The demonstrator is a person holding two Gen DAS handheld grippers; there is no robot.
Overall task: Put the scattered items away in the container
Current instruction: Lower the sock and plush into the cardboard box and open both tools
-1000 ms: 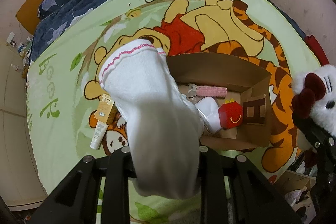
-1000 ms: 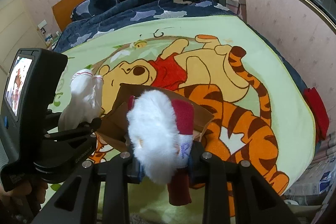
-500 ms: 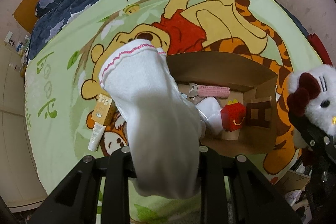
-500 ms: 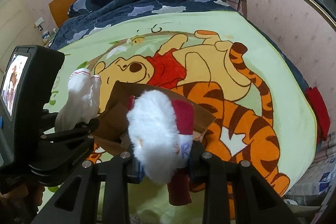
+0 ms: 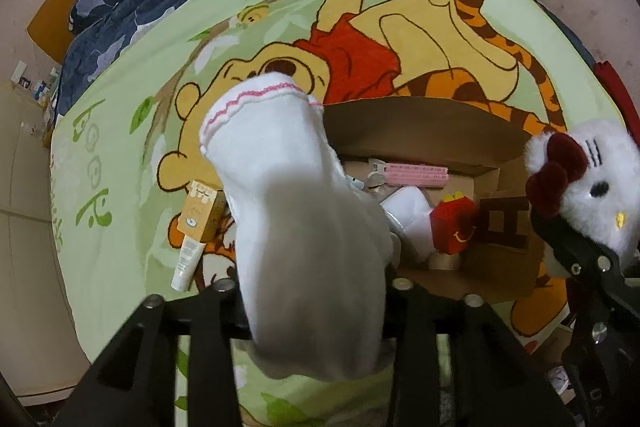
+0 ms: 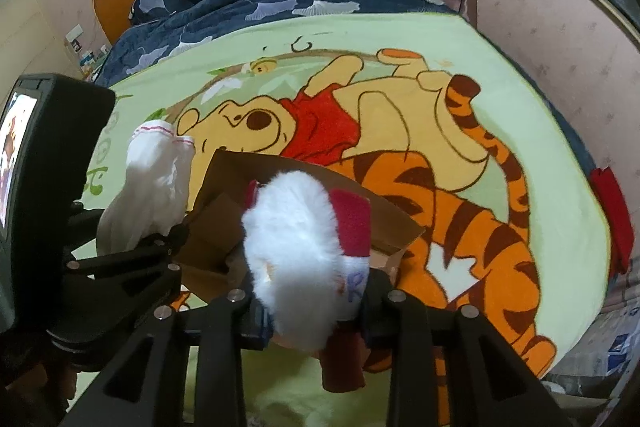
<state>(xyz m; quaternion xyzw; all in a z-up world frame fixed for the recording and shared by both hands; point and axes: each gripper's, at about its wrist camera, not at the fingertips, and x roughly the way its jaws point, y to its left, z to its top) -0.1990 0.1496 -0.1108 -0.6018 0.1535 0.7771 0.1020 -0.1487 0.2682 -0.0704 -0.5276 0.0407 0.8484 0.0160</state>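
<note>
While your left gripper [image 5: 316, 311] is opening around the sock [image 5: 296, 195] and your right gripper [image 6: 312, 301] loosens on the plush cat [image 6: 296, 247], both hang directly above the box [image 5: 420, 131]; release straight down.

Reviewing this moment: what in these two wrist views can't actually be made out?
- Left wrist view: the white sock fills the gap of the left gripper, whose jaws are opening; pad contact is hidden, as is the near left corner of the cardboard box.
- Right wrist view: the white plush toy covers the box interior; the right gripper jaws are opening.
- Left wrist view: print on the tube is too small.
</note>
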